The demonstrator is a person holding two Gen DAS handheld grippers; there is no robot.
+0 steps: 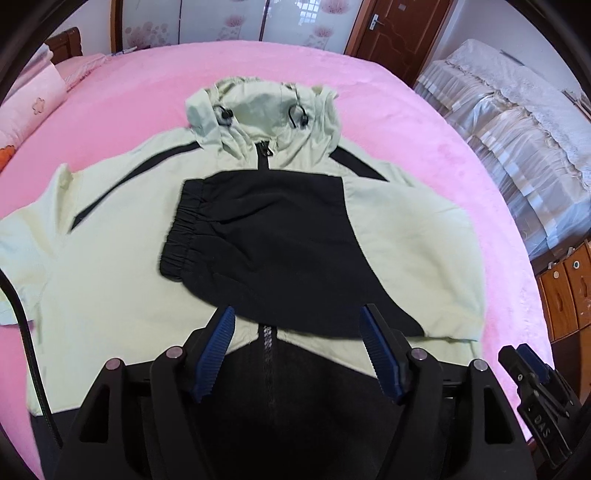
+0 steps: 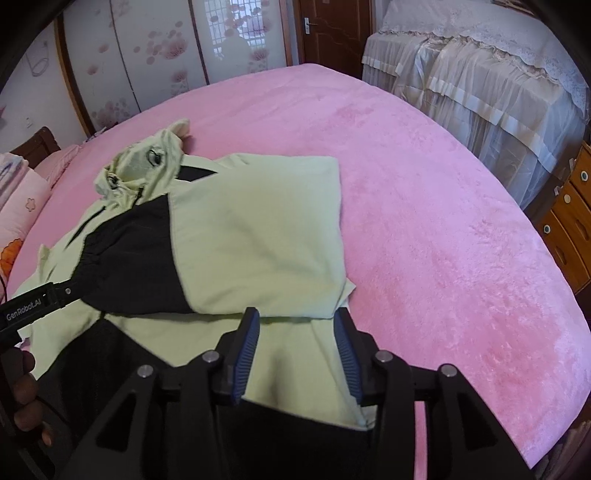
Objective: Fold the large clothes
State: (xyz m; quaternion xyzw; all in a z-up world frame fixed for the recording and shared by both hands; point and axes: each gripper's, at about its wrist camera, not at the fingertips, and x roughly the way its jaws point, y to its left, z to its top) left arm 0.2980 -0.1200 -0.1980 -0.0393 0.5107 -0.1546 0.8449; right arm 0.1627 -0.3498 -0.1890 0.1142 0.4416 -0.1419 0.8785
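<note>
Each camera is sitting just behind its own gripper, looking forward and steeply down along the fingers. The left gripper [image 1: 297, 314] is hovering close over the middle of the jacket [image 1: 110, 258]; the right gripper [image 2: 297, 317] is facing its nearer edge. Both views are sharing the jacket, the pink bed [image 2: 443, 221] and the far door [image 1: 399, 29].

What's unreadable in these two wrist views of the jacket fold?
- Jacket hem: left wrist view, hidden behind the left claw.
- Far sleeve: right wrist view, hidden under the folded panel; left wrist view, cut off by the frame edge.
- Hood toggles: right wrist view, too small.
- Right claw grip: nothing visibly pinched.
</note>
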